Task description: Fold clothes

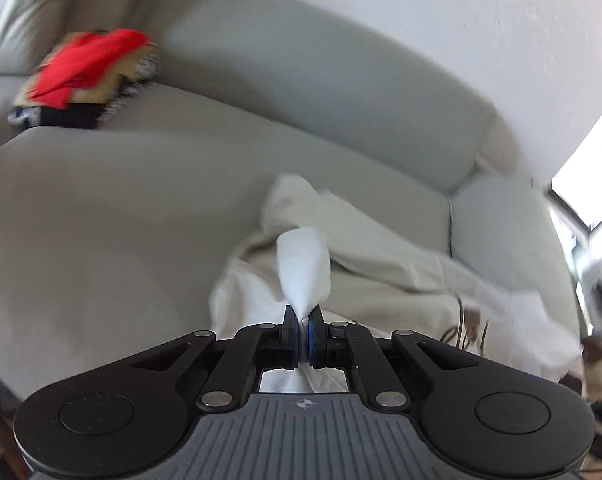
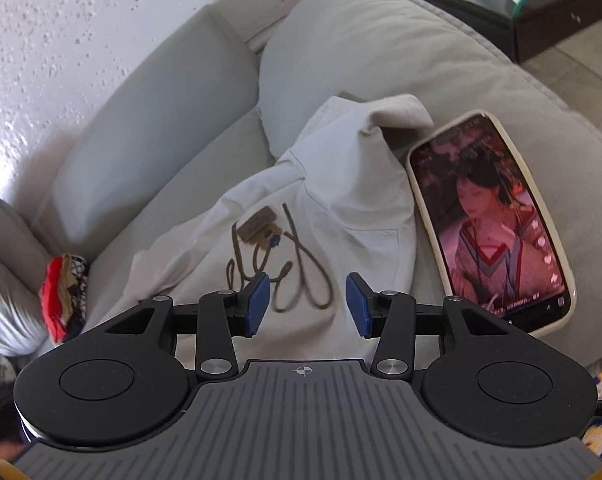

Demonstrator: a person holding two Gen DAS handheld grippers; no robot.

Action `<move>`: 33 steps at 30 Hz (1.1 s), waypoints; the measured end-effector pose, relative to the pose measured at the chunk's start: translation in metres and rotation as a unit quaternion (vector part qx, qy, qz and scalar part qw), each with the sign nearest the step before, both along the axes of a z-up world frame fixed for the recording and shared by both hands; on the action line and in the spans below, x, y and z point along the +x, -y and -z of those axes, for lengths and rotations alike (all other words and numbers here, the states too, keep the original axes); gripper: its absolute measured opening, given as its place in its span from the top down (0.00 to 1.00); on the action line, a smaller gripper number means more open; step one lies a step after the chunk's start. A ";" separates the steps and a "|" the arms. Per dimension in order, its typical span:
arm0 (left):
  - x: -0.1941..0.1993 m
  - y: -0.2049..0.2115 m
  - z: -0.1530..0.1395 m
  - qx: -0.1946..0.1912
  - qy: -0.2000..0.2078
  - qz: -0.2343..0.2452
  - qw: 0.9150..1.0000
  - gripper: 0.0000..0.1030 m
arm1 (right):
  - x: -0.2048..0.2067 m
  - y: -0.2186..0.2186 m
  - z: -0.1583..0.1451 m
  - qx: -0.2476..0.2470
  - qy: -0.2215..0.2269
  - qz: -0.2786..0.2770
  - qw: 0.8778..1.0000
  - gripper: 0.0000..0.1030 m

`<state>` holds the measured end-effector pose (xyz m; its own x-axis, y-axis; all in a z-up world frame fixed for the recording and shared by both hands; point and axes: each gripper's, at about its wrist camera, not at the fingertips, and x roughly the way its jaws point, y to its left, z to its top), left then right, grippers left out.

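Left wrist view: my left gripper (image 1: 303, 322) is clenched on a pinch of the white garment (image 1: 381, 280), heaped on the sofa (image 1: 101, 208); I'd lift slowly. Right wrist view: my right gripper (image 2: 307, 300) hangs released over its cord (image 2: 297, 264), near the phone (image 2: 489, 220); I'd grab an edge clear of both.

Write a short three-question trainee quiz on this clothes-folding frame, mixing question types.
1. True or false: the left claw is shut on the white garment.
2. Which lies on the sofa beside the garment? A) phone B) book C) mug
3. Fill in: the right claw is ____.

Key: 1 true. 2 A, the phone. 3 open, hovering over the garment's cord.
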<state>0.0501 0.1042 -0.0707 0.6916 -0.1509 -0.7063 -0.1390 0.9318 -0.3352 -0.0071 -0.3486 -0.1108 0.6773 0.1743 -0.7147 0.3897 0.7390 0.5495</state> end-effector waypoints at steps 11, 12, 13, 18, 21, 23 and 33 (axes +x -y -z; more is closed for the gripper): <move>-0.037 -0.064 0.027 -0.059 0.013 -0.109 0.992 0.97 | -0.014 0.030 0.035 0.110 -0.034 0.114 0.987 0.50; -0.036 -0.063 0.030 -0.059 0.009 -0.110 0.992 0.97 | -0.011 0.029 0.041 0.112 -0.042 0.110 0.987 0.50; -0.037 -0.062 0.032 -0.059 0.008 -0.111 0.992 0.97 | -0.008 0.027 0.046 0.108 -0.050 0.104 0.987 0.50; -0.036 -0.063 0.035 -0.055 0.004 -0.116 0.992 0.97 | 0.016 0.017 0.068 0.074 -0.075 0.074 0.992 0.53; -0.034 -0.065 0.038 -0.052 -0.001 -0.119 0.992 0.97 | 0.025 0.013 0.077 0.087 -0.077 0.051 0.992 0.56; -0.031 -0.066 0.042 -0.053 -0.005 -0.120 0.991 0.97 | 0.030 0.012 0.086 0.105 -0.073 0.041 0.991 0.56; -0.027 -0.067 0.037 -0.073 -0.001 -0.127 0.989 0.97 | 0.027 -0.004 0.054 0.132 -0.002 0.012 0.991 0.97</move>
<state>0.0228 0.1712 -0.1079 0.7188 -0.0724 -0.6914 -0.3634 0.8087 -0.4625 0.0201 -0.3444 -0.1643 0.6801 0.3393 -0.6499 0.4081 0.5612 0.7201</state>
